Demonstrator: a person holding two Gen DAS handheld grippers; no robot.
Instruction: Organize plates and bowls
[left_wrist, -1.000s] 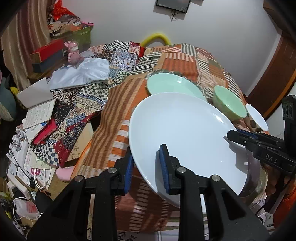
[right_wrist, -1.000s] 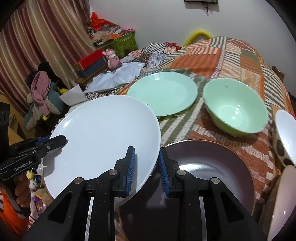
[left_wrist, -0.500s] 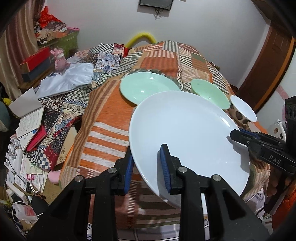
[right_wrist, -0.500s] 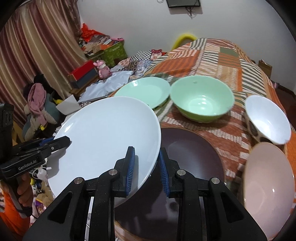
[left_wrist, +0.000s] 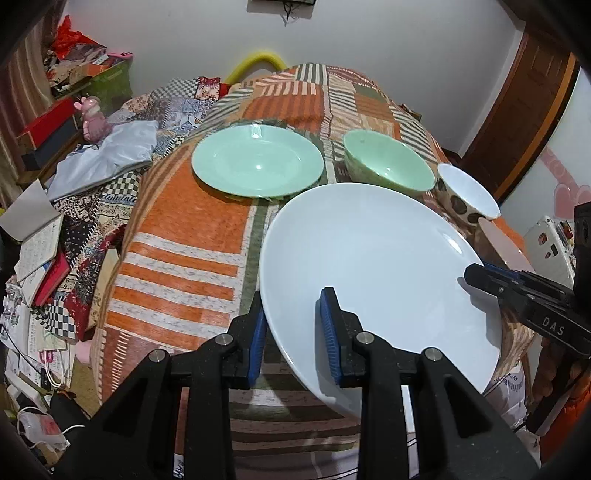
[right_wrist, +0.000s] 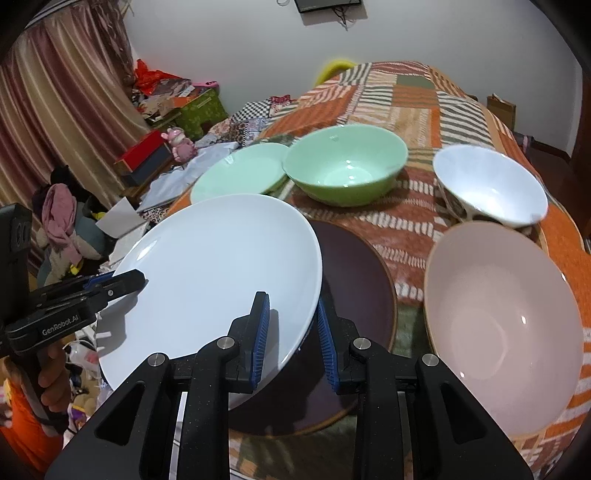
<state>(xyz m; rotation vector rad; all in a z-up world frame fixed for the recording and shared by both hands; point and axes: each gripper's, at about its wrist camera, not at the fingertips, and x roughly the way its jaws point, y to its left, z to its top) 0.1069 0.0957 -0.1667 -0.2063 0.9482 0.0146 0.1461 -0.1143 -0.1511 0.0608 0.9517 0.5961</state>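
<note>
Two grippers clamp the white plate (right_wrist: 218, 273) at opposite rims: left gripper (left_wrist: 293, 338), right gripper (right_wrist: 291, 336). The plate hangs tilted above the brown plate (right_wrist: 354, 295), near the patchwork table's (left_wrist: 184, 236) front edge.

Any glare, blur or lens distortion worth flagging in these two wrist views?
Left wrist: strong fisheye bending, dark corners, small highlights on the white plate. Right wrist: same bending, slight blur on the spotted white bowl, glints in the pink bowl.

Both wrist cameras look steeply down past their fingers, close over the shared white plate (left_wrist: 376, 266) (right_wrist: 218, 280).
</note>
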